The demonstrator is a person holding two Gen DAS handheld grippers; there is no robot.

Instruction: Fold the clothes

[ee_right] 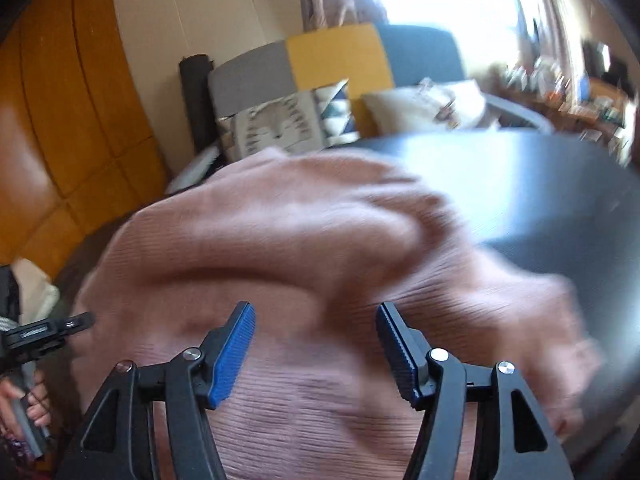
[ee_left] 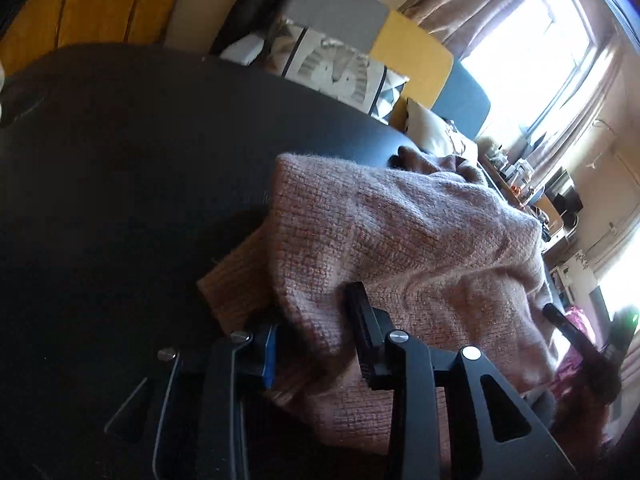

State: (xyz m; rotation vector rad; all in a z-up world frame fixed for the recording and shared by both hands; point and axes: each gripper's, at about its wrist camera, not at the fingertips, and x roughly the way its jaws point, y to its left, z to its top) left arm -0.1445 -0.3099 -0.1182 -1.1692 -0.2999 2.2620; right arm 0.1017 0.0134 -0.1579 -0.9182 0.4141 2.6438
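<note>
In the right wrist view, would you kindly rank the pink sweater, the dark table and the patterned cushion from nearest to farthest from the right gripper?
1. Pink sweater: directly under and ahead of the open right gripper.
2. Dark table: bare top beyond the sweater, to the right.
3. Patterned cushion: farthest, on the sofa behind the table's far edge.

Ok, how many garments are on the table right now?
1: a pink knit sweater, bunched on the dark table, beneath both grippers. Something may be hidden under its folds; a darker patch at its far edge is unclear.
</note>
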